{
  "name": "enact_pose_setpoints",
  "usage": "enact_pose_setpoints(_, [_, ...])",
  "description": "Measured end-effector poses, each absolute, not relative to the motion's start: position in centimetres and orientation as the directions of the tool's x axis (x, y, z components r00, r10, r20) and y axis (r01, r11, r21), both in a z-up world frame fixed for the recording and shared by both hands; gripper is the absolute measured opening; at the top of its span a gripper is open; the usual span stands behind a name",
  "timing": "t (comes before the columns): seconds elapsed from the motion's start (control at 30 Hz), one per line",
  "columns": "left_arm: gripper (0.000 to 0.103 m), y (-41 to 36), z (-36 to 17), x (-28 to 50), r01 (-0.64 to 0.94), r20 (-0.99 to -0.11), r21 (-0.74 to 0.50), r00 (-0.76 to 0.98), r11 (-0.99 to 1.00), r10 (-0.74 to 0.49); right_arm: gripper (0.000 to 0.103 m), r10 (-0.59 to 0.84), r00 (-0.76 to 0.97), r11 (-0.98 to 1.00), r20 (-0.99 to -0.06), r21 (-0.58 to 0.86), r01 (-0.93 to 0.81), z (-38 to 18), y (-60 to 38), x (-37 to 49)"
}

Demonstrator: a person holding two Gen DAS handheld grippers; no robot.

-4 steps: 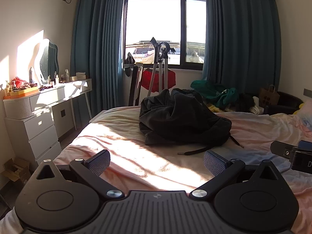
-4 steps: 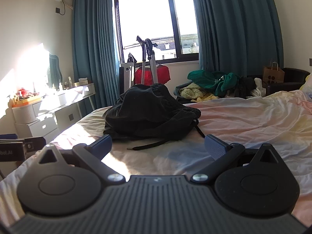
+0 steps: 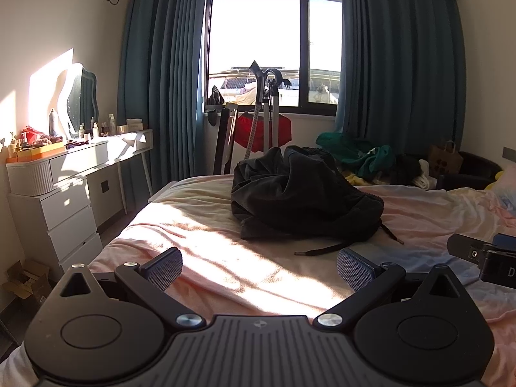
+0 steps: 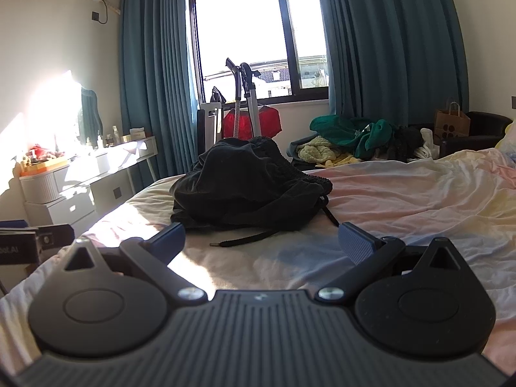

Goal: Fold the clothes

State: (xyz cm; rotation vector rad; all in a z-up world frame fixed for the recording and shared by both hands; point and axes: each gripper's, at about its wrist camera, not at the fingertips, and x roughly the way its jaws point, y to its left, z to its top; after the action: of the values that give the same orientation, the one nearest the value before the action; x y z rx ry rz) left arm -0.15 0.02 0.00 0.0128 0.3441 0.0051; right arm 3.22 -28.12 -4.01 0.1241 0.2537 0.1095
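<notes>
A dark garment [image 3: 303, 200] lies crumpled in a heap on the bed [image 3: 200, 245], toward the far edge that faces the window, its bulk mounded up and unfolded. A black drawstring [image 3: 325, 251] trails out of it across the sheet toward the near side, with a second end poking out at the heap's right. The sheet is pale pink and cream, wrinkled, with a bright patch of sun falling on the left part of the bed in front of the heap. Both tongs hang low over the near edge of the bed, well apart from the garment: the left gripper [image 3: 259, 269] has its jaws spread wide with nothing between them, and the right gripper [image 4: 262, 242] is likewise spread wide and holds nothing, its gap lined up with the loose drawstring end. Past the far edge stands a garment steamer [image 3: 266, 103] with something red [image 3: 258, 135] hanging on it, in front of the window [image 3: 274, 38] and its teal curtains [image 3: 161, 74]. A white dressing table [image 3: 64, 174] sits along the left wall, and a pile of green and yellow clothes [image 4: 348, 142] lies beyond the bed to the right, beside a brown paper bag [image 4: 451, 122].
</notes>
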Motion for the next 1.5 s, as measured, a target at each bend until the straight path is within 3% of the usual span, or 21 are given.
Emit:
enact_pose_setpoints(0.33, [0.103, 0.7, -2.1, -0.4, -0.007, -0.326, 0.013, 0.945, 1.0, 0.01, 0.103, 0.102, 0.961, 0.984, -0.257, 0.166, -0.06, -3.6, -28.5, 3.2])
enact_pose_setpoints(0.73, [0.103, 0.4, -1.8, 0.0, -0.01, -0.332, 0.029, 0.943, 1.0, 0.019, 0.103, 0.021, 0.978, 0.997, -0.21, 0.081, -0.004, -3.5, -26.0, 2.2])
enact_pose_setpoints(1.13, [0.103, 0.4, -1.2, -0.6, -0.003, -0.307, 0.038, 0.952, 0.999, 0.015, 0.103, 0.072, 0.977, 0.997, -0.198, 0.045, -0.064, -3.9, -24.5, 1.8])
enact_pose_setpoints(1.5, [0.103, -0.2, -1.4, -0.2, -0.026, -0.333, 0.053, 0.942, 0.998, 0.042, 0.103, 0.159, 0.973, 0.978, -0.165, 0.164, -0.132, -4.3, -26.3, 1.7])
